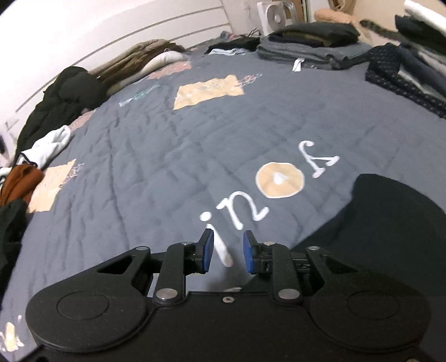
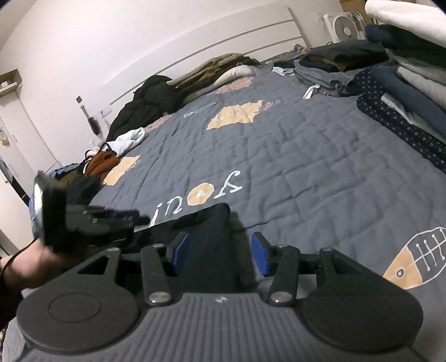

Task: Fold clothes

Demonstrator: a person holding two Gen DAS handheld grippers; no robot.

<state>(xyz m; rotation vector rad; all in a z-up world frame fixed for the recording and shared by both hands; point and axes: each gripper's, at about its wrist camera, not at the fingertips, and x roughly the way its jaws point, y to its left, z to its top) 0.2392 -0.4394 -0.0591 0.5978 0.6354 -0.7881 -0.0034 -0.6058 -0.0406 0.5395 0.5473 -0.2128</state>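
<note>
Right now we hold both grippers low over a grey quilt [image 1: 156, 156] that covers the bed, and neither one grips anything. Our left gripper [image 1: 228, 252] has its blue pads [image 1: 208, 250] spread apart with only the quilt's white lettering [image 1: 237, 217] showing between them, so its jaws stand released. Our right gripper [image 2: 220, 257] is spread wider still, and between its pads [image 2: 260, 257] lies a dark garment [image 2: 211, 245], flat on the quilt near the front edge of the bed; the pads stand to either side of the cloth and do not pinch it. From the left wrist view the same dark garment [image 1: 390, 222] lies just to the right of our left gripper, beside the lettering and the tan circle [image 1: 280, 181] sewn into the quilt. From the right wrist view we see our left gripper [image 2: 92, 222] blurred at the left, held by a hand [image 2: 33, 264], with its fingers pointing toward the garment's near edge; we cannot tell whether it touches the cloth. Folded clothes sit in a stack [image 2: 412, 92] along the right side of the bed, and another folded pile [image 1: 309, 47] lies at the far end near a white fan [image 1: 274, 16]. Loose clothes [image 1: 64, 94] are heaped along the left side against the headboard [image 2: 195, 50]
</note>
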